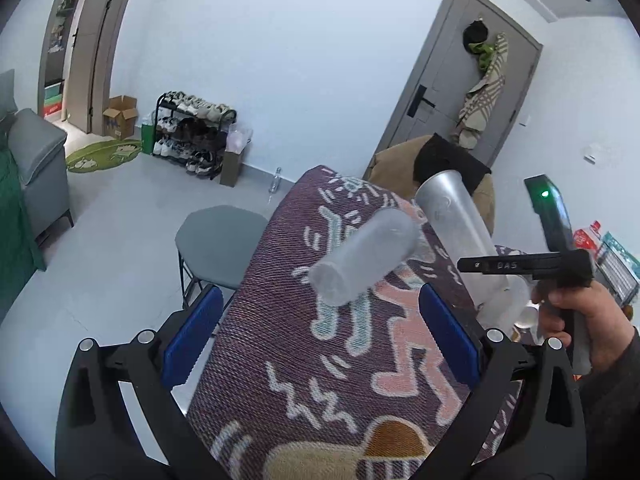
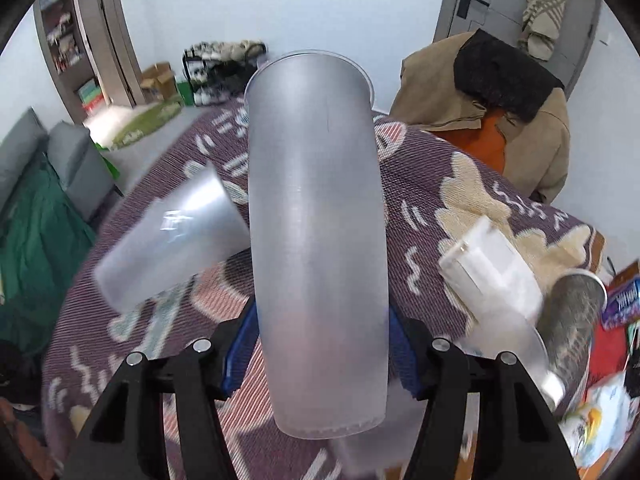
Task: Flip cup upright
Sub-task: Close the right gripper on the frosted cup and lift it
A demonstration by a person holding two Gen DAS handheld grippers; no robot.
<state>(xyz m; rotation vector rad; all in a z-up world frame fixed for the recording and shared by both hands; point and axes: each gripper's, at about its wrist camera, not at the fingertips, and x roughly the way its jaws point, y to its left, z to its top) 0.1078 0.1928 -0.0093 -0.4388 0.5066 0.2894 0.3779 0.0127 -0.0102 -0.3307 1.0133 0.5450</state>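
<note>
- Right gripper [image 2: 322, 340]: blue-padded fingers [image 2: 244, 336] clenched on the lower body of a frosted translucent cup [image 2: 316, 220]; both pads press its sides. In the left wrist view the same gripper [image 1: 532, 268] appears at right, carried by the person's right hand [image 1: 576, 320].
- Held cup: lifted above the tabletop [image 2: 420, 184], long axis running away from the right wrist camera, open rim at the far end, closed base nearest the lens. In the left wrist view this cup [image 1: 456, 216] stands tilted, rim uppermost.
- Second frosted cup [image 1: 360, 256]: lies on its side on the patterned cloth [image 1: 320, 360], just left of the held cup; blurred in the right wrist view [image 2: 168, 240]. Whether the two cups touch cannot be told.
- Left gripper [image 1: 320, 336]: fingers [image 1: 192, 340] released and spread wide, nothing between them, hovering over the cloth on the near side of the lying cup.
- Cloth: purple weave with white, pink and teal figures, covering the tabletop.
- White plastic item [image 2: 492, 272]: right of the held cup; identity unclear.
- Dark patterned tumbler [image 2: 572, 320]: right edge, beside the white item.
- Tan jacket [image 2: 520, 120]: draped behind the tabletop.
- Shoe rack [image 1: 192, 136]: against the far wall.
- Grey stool [image 1: 220, 240]: on the floor, left of the tabletop.
</note>
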